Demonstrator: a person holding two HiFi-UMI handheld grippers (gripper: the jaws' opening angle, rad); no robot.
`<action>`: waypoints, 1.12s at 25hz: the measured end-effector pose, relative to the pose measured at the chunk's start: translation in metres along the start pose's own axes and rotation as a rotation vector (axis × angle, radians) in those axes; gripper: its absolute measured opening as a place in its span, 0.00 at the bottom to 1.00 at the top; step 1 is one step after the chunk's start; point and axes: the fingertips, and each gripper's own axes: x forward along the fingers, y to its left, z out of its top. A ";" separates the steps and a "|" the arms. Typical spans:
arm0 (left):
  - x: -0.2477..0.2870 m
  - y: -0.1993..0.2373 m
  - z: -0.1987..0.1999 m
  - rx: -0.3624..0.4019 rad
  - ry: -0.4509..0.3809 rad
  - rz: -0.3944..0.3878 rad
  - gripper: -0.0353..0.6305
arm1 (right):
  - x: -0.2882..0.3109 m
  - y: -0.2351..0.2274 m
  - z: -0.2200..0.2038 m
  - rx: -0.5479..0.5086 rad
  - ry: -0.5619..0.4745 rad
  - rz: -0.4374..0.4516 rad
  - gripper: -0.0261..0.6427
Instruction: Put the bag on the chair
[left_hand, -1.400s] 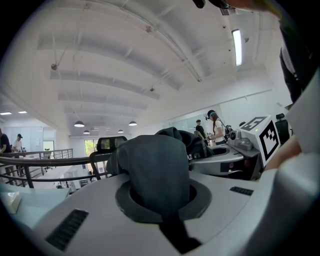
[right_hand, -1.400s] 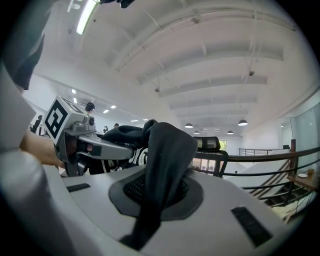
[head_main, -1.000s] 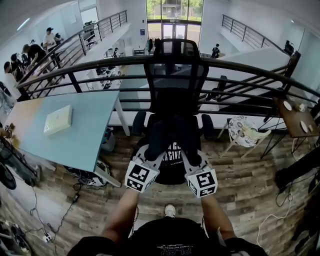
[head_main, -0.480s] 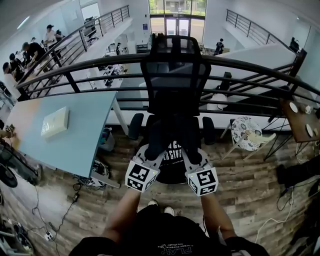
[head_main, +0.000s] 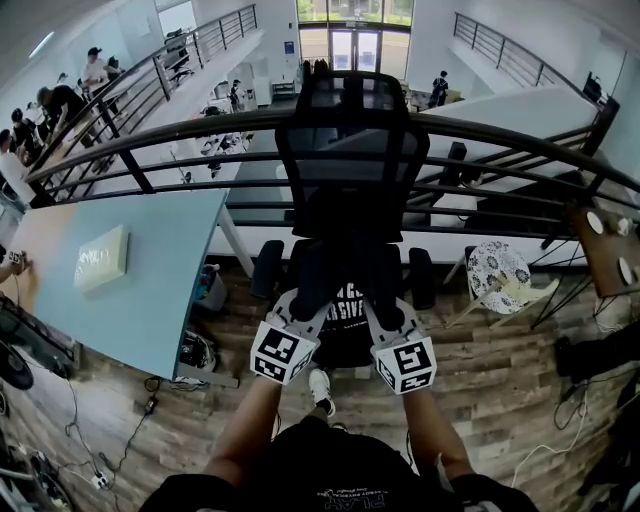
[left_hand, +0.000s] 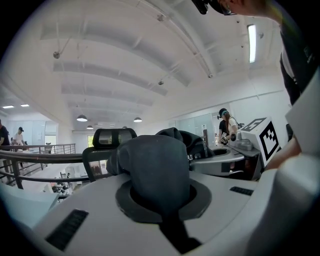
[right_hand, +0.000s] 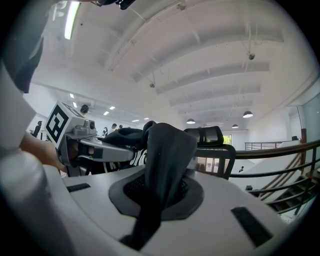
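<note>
Wood-plank flooring (head_main: 500, 370) runs up to a black railing (head_main: 150, 140), with a pale blue table (head_main: 150, 290) at our left. We face the black mesh chair (head_main: 345, 140), which stands against the railing. Our left gripper (head_main: 303, 300) is clamped almost closed on one dark strap (left_hand: 155, 170) of the black bag (head_main: 345, 325), and our right gripper (head_main: 385, 305) likewise on the other strap (right_hand: 167, 155). Between them the bag hangs over the chair's seat; we cannot tell whether it touches the seat.
</note>
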 end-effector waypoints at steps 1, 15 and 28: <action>0.007 0.007 0.000 -0.003 0.003 -0.002 0.11 | 0.008 -0.005 0.000 0.002 0.004 0.000 0.09; 0.111 0.110 -0.023 -0.030 0.048 -0.064 0.11 | 0.132 -0.073 -0.020 0.035 0.057 -0.019 0.09; 0.189 0.168 -0.054 -0.043 0.099 -0.072 0.11 | 0.209 -0.128 -0.050 0.016 0.123 0.002 0.10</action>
